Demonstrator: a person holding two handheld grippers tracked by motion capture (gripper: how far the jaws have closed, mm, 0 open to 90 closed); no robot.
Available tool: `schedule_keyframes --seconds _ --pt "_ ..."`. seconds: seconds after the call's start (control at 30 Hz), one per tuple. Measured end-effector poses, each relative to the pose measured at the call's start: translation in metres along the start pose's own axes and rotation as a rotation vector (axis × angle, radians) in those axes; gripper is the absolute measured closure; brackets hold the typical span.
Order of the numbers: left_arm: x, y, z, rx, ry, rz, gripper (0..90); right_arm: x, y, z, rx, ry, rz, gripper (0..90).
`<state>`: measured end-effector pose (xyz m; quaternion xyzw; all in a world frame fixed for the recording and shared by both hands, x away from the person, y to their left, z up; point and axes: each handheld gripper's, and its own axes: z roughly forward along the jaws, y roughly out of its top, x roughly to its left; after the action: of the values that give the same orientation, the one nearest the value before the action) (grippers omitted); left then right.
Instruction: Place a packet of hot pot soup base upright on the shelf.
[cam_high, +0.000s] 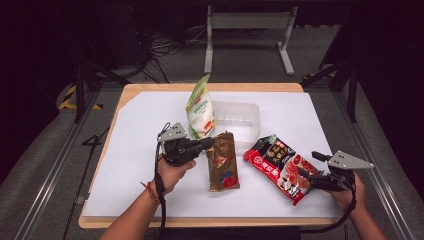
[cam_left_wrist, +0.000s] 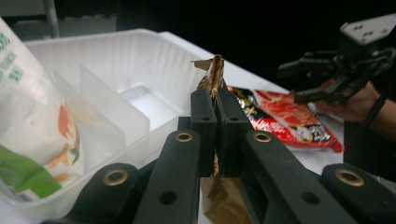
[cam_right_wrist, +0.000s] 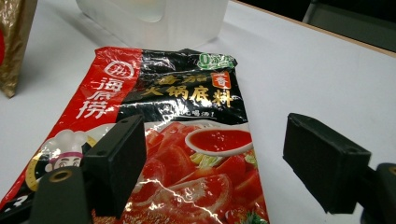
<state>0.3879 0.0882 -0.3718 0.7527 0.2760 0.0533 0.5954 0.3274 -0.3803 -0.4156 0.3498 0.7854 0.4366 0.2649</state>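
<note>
The left gripper (cam_left_wrist: 214, 116) is clamped on the top seam of the gold-brown pouch (cam_high: 223, 162); thin, crinkly, probably light and slippery, it hangs below the jaws, so that stiffer sealed edge looks the safest hold

Gold-brown foil packet (cam_high: 223, 162), red swirl near bottom, shiny.
Red and black sauce packet (cam_high: 281, 166): white characters on red band, tomato picture, small green badge.
White pouch (cam_high: 200, 110), green top and corner, orange-red motif.
Translucent white plastic tray (cam_high: 246, 114).
White sheet over light wood table (cam_high: 127, 92).
Black hand-held grippers, left (cam_high: 207, 143) and right (cam_high: 306, 174), grey top plates.
</note>
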Motion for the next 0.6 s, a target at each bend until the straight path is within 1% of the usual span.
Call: schedule_keyframes --seconds 0.03,0.07,0.1,0.17,0.27,0.33,0.4,0.43,0.53,0.57,0.6 --pt "-0.002 0.002 -0.001 -0.014 -0.012 -0.005 87.7 0.000 -0.001 0.000 0.002 -0.002 -0.002 21.7" --pt "-0.002 0.002 -0.001 -0.014 -0.012 -0.005 87.7 0.000 -0.001 -0.001 0.003 -0.007 -0.006 21.8" --pt "-0.005 0.004 -0.004 -0.031 -0.018 0.001 87.7 0.000 -0.001 -0.002 -0.003 -0.007 -0.002 21.8" --pt "-0.007 0.005 -0.005 -0.037 -0.024 0.001 87.8 -0.001 0.000 -0.002 -0.007 -0.007 0.003 21.9" --pt "-0.012 0.008 -0.007 -0.055 -0.034 0.014 87.8 -0.001 0.000 -0.001 -0.003 -0.002 0.000 21.8" --pt "-0.014 0.009 -0.007 -0.064 -0.028 0.021 87.8 0.000 -0.002 -0.001 0.005 -0.002 -0.007 21.8" --pt "-0.016 0.011 -0.008 -0.069 -0.024 0.024 87.8 0.000 -0.002 -0.002 0.002 -0.004 -0.008 21.8" --pt "-0.016 0.011 -0.008 -0.069 -0.024 0.024 87.8 0.000 -0.002 -0.003 -0.002 -0.001 -0.005 21.9" --pt "-0.018 0.014 -0.011 -0.089 -0.014 0.026 87.8 0.001 -0.002 -0.004 -0.005 -0.002 -0.008 21.8" --pt "-0.018 0.014 -0.011 -0.089 -0.014 0.026 87.8 0.001 -0.002 -0.004 -0.005 -0.002 -0.008 21.8" --pt "-0.018 0.015 -0.012 -0.100 -0.016 0.021 87.8 0.000 -0.002 -0.004 -0.006 -0.003 -0.008 21.8"
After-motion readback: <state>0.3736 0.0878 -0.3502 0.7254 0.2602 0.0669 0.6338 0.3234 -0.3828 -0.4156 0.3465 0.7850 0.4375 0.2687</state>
